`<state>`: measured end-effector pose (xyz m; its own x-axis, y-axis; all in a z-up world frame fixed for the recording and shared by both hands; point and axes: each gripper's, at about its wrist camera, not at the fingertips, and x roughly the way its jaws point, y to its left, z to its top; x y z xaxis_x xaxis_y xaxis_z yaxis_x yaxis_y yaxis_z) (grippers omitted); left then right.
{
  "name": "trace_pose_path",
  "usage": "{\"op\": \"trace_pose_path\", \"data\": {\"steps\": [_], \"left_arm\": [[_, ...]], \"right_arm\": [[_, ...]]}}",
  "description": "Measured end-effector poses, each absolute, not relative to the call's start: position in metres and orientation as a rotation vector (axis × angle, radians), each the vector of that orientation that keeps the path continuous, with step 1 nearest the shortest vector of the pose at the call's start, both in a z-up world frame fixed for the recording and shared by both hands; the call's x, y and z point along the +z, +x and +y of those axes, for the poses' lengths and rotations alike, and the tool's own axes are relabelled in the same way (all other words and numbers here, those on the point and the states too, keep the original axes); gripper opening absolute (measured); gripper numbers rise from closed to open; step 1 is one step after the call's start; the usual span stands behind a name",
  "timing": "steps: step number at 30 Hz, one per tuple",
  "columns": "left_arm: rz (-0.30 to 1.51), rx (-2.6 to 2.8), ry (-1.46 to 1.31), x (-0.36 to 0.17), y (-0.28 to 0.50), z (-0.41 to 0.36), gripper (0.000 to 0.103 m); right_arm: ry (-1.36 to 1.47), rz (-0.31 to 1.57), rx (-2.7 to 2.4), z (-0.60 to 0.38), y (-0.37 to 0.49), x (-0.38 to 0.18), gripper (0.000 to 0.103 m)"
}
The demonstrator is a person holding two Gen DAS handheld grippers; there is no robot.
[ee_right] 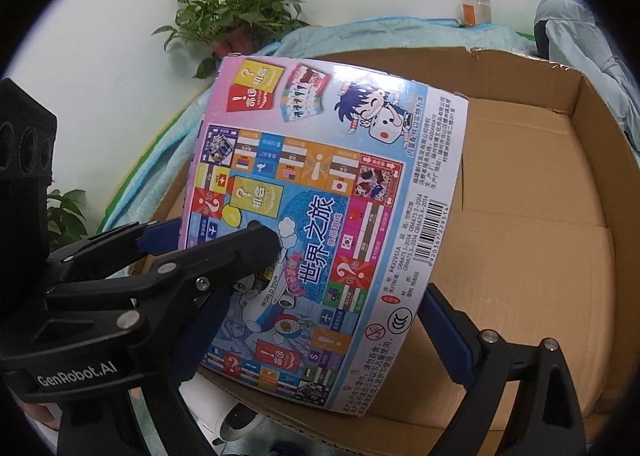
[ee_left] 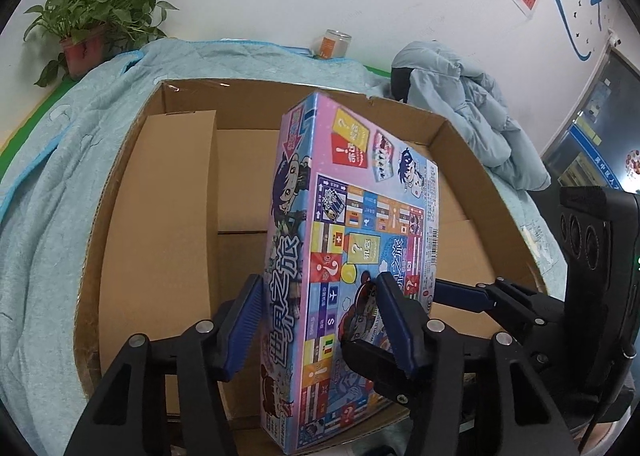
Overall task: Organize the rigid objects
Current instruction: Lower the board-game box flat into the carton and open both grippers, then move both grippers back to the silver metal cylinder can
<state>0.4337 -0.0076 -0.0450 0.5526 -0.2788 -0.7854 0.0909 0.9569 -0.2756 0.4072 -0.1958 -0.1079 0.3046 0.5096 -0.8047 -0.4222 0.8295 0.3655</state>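
Over the cardboard box [ee_left: 168,215], game box [ee_left: 352,223] clamped between left tool [ee_left: 320,296] pads

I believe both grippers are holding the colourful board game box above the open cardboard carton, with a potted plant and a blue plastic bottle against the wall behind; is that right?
Not quite: the thing by the wall is a clear glass jar with an orange label, not a blue bottle, as the left wrist view shows. The rest holds: the left gripper and right gripper hold the board game box above the cardboard carton, with the potted plant behind.
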Motion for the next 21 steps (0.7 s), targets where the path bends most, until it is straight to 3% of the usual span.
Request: {"op": "trace_pose_path", "data": {"steps": [13,16,18,19,21], "left_arm": [[0.856,-0.178,-0.185,-0.014,0.395,0.015,0.05],[0.797,-0.144,-0.142,0.001,0.379,0.018,0.066],[0.737,-0.107,-0.14,0.013,0.364,0.02,0.099],[0.695,-0.101,-0.144,0.02,0.355,0.021,0.103],[0.661,-0.109,-0.149,0.03,0.338,0.024,0.102]], "right_arm": [[0.009,1.17,0.705,-0.175,0.406,-0.113,0.084],[-0.008,1.1,0.666,-0.186,0.4,-0.095,0.085],[-0.041,1.015,0.624,-0.2,0.387,-0.076,0.089],[-0.038,0.983,0.602,-0.211,0.381,-0.067,0.09],[-0.029,0.948,0.582,-0.231,0.368,-0.056,0.09]]}}
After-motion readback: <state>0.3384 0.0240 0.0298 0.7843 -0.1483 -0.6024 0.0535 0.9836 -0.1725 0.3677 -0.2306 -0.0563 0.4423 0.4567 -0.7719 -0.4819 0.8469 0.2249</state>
